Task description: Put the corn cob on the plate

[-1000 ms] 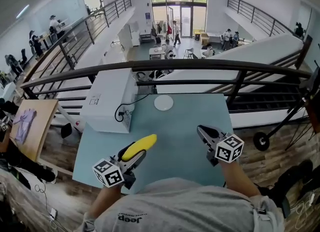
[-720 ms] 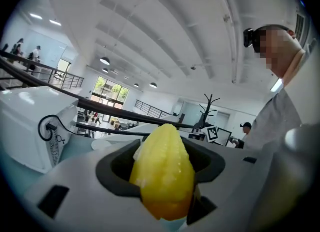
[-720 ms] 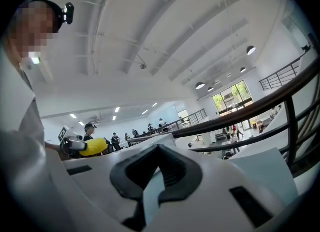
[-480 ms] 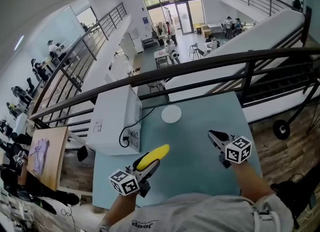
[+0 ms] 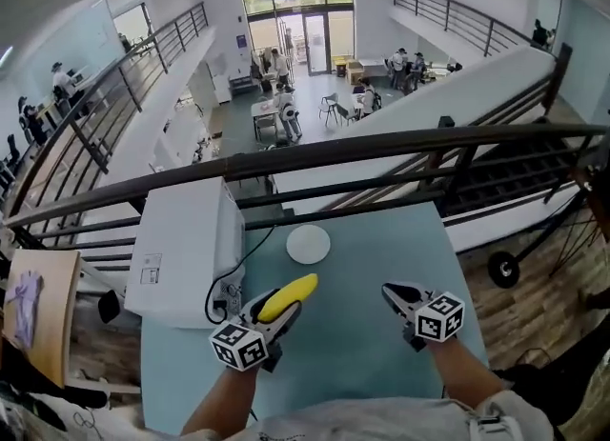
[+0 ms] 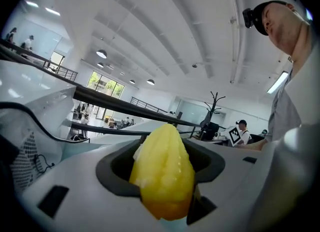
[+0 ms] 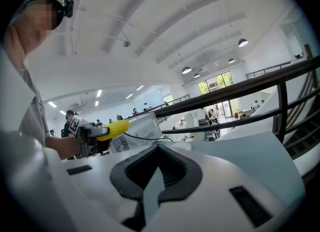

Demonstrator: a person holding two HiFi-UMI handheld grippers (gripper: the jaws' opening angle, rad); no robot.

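The yellow corn cob (image 5: 289,296) is clamped in my left gripper (image 5: 275,311), sticking forward past the jaws and held above the light teal table (image 5: 357,353). In the left gripper view the cob (image 6: 162,171) fills the space between the jaws. A small white plate (image 5: 308,244) lies empty on the table just beyond the cob's tip, toward the far edge. My right gripper (image 5: 397,298) hovers at the right, shut on nothing. From the right gripper view, the cob (image 7: 113,129) shows at the left in the left gripper (image 7: 90,137).
A white box-shaped machine (image 5: 180,250) with a black cable stands on the table's left side, close to the left gripper. A dark railing (image 5: 381,144) runs behind the table's far edge, with a drop to a lower floor beyond.
The left gripper has carried the cob forward, nearer to the plate. The right gripper has kept its place at the right. The head view has swung about.
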